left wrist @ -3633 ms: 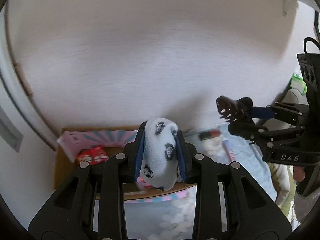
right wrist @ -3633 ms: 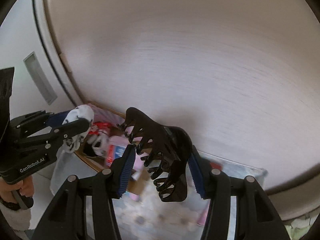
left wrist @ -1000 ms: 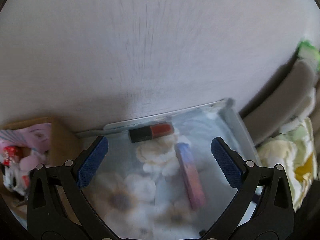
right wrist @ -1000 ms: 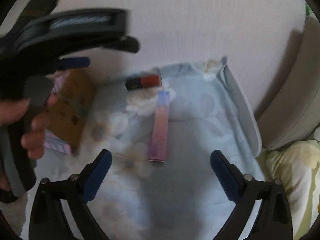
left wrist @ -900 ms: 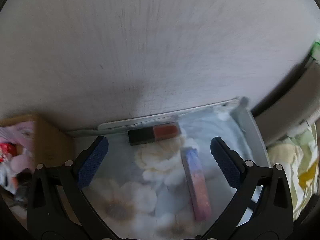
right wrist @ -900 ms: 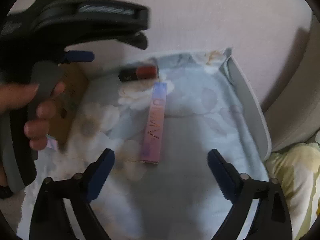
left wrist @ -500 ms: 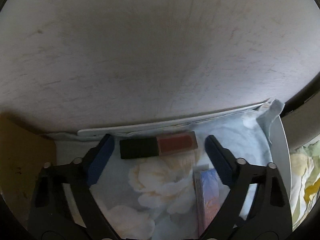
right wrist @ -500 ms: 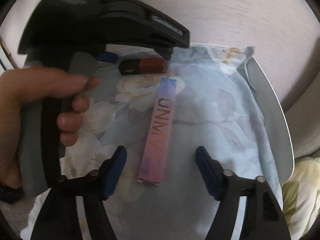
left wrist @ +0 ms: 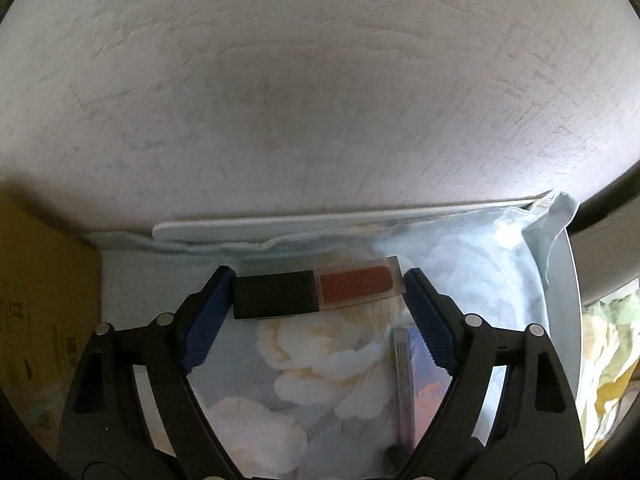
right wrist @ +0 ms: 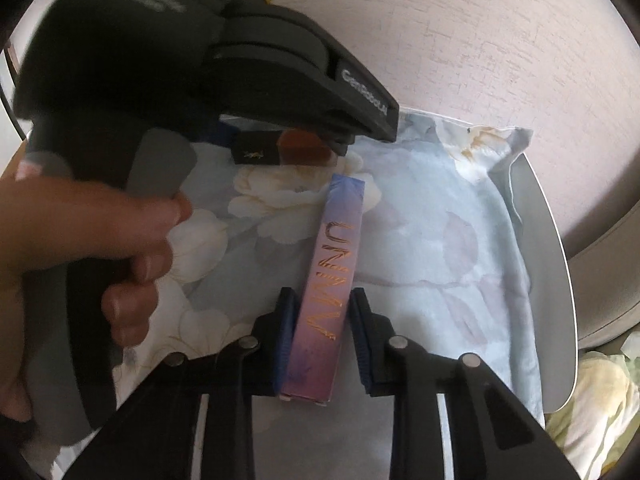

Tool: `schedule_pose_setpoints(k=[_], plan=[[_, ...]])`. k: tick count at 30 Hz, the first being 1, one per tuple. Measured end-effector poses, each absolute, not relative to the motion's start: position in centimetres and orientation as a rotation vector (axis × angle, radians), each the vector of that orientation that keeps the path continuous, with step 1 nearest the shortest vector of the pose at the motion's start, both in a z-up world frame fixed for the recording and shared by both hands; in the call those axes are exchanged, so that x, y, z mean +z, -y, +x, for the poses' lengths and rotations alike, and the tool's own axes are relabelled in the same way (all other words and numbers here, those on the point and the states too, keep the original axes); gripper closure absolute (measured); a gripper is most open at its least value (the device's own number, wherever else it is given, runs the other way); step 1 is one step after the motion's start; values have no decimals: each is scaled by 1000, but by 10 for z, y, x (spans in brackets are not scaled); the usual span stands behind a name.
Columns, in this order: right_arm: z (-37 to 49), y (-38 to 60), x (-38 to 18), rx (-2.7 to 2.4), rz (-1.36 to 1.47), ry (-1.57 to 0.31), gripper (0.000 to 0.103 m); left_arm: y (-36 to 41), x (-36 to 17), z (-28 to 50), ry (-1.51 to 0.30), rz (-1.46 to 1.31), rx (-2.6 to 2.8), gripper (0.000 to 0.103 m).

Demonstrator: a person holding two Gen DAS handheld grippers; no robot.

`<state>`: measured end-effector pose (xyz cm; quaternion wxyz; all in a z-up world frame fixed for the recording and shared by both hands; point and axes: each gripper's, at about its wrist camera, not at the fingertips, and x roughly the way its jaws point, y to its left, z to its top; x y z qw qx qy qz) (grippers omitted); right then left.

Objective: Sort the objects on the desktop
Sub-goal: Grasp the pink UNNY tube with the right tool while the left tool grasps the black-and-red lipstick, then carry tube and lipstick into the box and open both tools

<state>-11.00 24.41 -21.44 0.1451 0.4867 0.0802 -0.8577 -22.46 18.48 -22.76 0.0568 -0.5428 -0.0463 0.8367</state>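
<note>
A lip gloss with a black cap and a red tube lies crosswise at the far end of a flowered cloth. My left gripper spans it lengthwise; its jaws are closing, and one blue pad meets each end. In the right wrist view the same lip gloss shows under the left gripper. A long pink-and-purple box lies lengthwise toward me. My right gripper is closing on its near end, pads against both long sides. The box also shows beside the left gripper's right finger.
The flowered cloth covers a white tray with a raised rim against a pale wall. A cardboard box stands to the left. A hand holds the left gripper's handle. Yellowish bedding lies to the right.
The sock and hair claw held earlier are gone from the jaws. Both grippers came down over the tray. The right jaws closed from wide onto the box; the left narrowed onto the lip gloss.
</note>
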Motion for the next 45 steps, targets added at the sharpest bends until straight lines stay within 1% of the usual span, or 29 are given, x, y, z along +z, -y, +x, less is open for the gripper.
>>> schedule_pose_setpoints(k=[4,13,17,21,26,30,32,38,45], plan=[[-109,-244,-214,-2470,1396,-232,78,-188,-226,-228,94,-1627,2548,18],[-101,-252,-205,-2489,1377,-231,82,-180,-217,-219,119,-1611,2537,19],[-88,-270,-197,-2499,1365,-243,82,-176,-201,-212,108,-1579,2537,19],[-80,-284,-186,-2501,1377,-218,82,-175,-170,-199,73,-1507,2540,19],[-69,-305,-159,-2522,1378,-154,82,-167,-128,-178,41,-1421,2553,19],[-76,-301,-133,-2542,1343,-177,82,-149,-92,-162,48,-1373,2556,19],[-60,-293,-110,-2548,1314,-190,82,-118,-75,-149,42,-1349,2561,19],[-68,-263,-69,-2476,1221,-250,82,-86,-13,-128,40,-1286,2617,19],[-84,-208,-24,-2331,1101,-232,82,-13,24,-111,24,-1256,2678,19]])
